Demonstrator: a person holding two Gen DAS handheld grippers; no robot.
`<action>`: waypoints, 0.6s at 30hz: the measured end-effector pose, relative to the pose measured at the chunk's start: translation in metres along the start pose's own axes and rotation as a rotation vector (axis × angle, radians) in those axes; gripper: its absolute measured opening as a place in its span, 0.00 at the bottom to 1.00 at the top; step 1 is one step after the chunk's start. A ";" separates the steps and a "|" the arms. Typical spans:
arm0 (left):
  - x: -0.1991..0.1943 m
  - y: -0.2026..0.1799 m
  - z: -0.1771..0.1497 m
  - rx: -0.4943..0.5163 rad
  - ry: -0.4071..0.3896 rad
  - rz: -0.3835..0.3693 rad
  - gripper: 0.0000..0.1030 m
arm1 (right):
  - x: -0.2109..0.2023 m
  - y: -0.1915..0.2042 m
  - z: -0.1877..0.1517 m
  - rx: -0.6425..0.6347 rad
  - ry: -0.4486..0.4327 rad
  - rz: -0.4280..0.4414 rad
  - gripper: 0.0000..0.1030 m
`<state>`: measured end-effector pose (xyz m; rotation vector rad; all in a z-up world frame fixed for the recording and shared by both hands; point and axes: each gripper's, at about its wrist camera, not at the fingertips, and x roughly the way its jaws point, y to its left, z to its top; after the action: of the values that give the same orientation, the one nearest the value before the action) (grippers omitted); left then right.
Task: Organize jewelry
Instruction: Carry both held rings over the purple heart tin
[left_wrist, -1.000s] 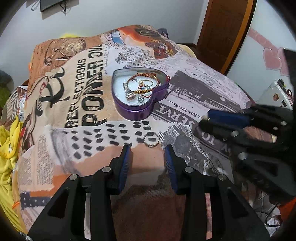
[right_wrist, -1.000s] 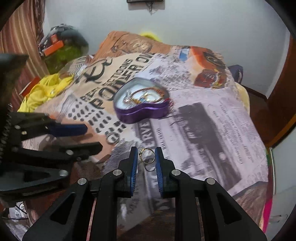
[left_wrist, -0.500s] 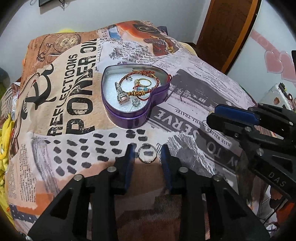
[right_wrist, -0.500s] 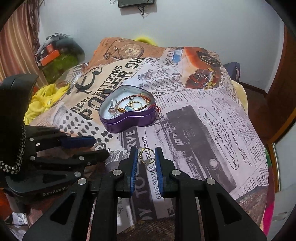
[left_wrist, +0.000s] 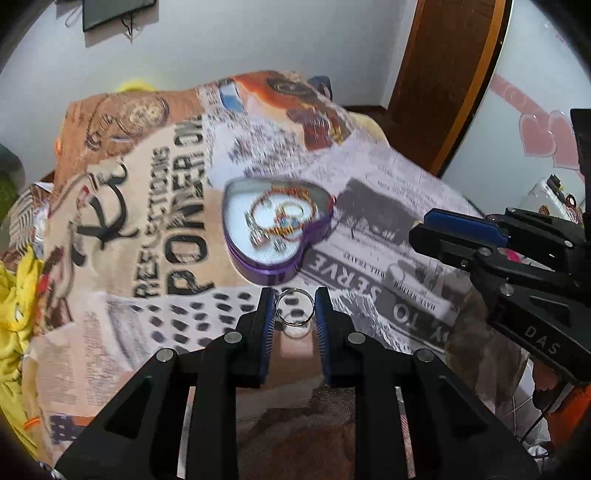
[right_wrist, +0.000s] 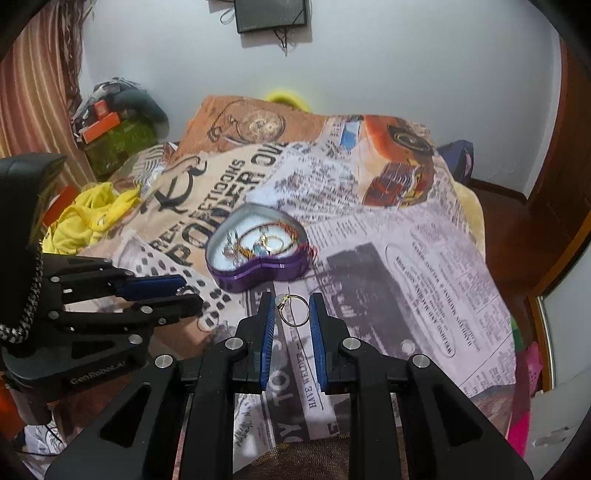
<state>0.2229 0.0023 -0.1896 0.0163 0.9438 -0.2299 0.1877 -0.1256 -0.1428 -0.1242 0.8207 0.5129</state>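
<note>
My left gripper (left_wrist: 294, 308) has a silver ring (left_wrist: 294, 307) between its blue pads; the jaws are closing on it, and the ring touches both pads and hangs clear of the bedspread (left_wrist: 129, 229), its shadow lying on the cloth below. My right gripper (right_wrist: 292, 311) is set narrow and grips a thin gold ring (right_wrist: 293, 310), which has a small setting at its upper left, against the left pad.

Just beyond both sets of fingertips sits the purple heart-shaped tin (left_wrist: 273, 264), open at the top and resting on the printed bedspread near the middle of the bed. From the left wrist view its point faces me; from the right wrist view (right_wrist: 258, 273) the notch of the heart is on my side. Inside, on a pale lining, I make out a reddish-orange beaded bracelet (left_wrist: 284, 206) curled in a loop, a gold ring (right_wrist: 272, 242) lying within that loop, and some silver pieces with stones toward the left side (motion blur keeps me from telling them apart). A bit of red cord trails over the tin's right rim.

A heap of yellow cloth (right_wrist: 88, 218) lies at the bed's far left edge, well apart from the tin.
</note>
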 end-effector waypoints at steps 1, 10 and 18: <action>-0.007 0.001 0.002 0.002 -0.017 0.006 0.20 | -0.002 0.001 0.002 -0.001 -0.006 0.000 0.16; -0.045 0.014 0.021 -0.023 -0.123 0.027 0.20 | -0.019 0.008 0.021 -0.006 -0.076 0.010 0.16; -0.053 0.015 0.037 -0.012 -0.176 0.026 0.20 | -0.023 0.012 0.036 -0.020 -0.120 0.021 0.16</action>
<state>0.2256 0.0222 -0.1265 -0.0024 0.7692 -0.1984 0.1928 -0.1133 -0.1012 -0.1023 0.7008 0.5430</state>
